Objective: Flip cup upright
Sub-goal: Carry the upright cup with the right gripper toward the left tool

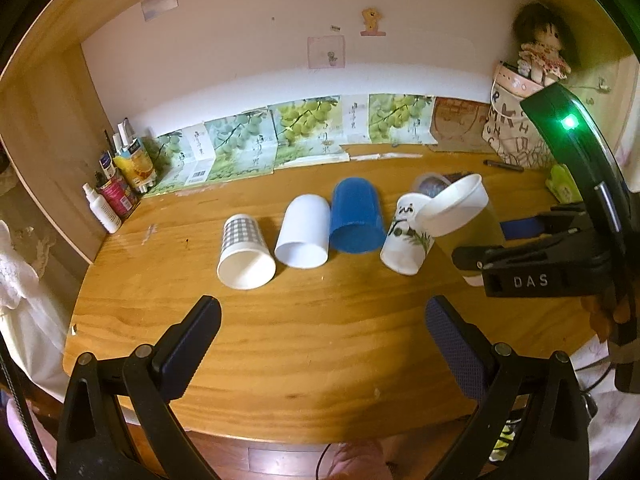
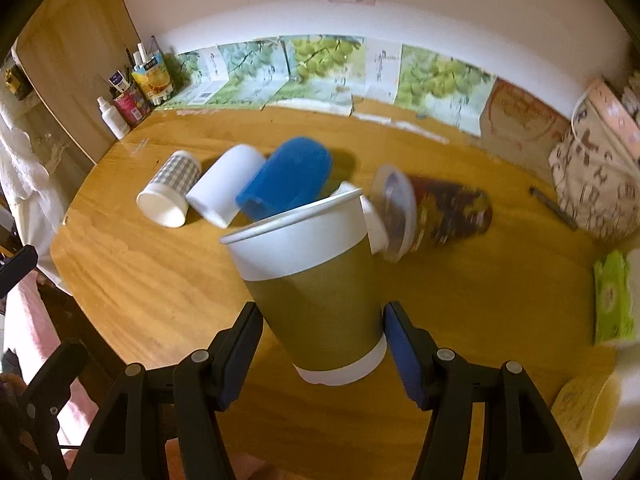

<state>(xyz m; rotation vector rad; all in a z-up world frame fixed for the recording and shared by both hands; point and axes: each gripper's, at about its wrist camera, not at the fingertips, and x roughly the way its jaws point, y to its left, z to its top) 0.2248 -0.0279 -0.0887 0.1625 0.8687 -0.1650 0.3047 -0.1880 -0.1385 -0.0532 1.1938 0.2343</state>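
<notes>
My right gripper [image 2: 320,320] is shut on an olive-and-white paper cup [image 2: 316,284], held almost upright and slightly tilted, mouth up, above the table. In the left wrist view the same cup [image 1: 460,208] hangs at the right in the right gripper [image 1: 476,258]. Several cups lie on their sides in a row: a checked cup [image 1: 244,252], a white cup [image 1: 304,232], a blue cup [image 1: 356,216], a panda-print cup [image 1: 406,236] and a dark patterned lidded cup [image 2: 444,208]. My left gripper [image 1: 320,320] is open and empty, in front of the row.
Bottles and tubes [image 1: 116,184] stand at the back left corner. Grape-print cartons [image 1: 304,128] lean along the wall. A patterned bag with a doll [image 1: 516,120] stands at the back right. A pen [image 1: 504,166] and a green pack [image 2: 614,296] lie at the right.
</notes>
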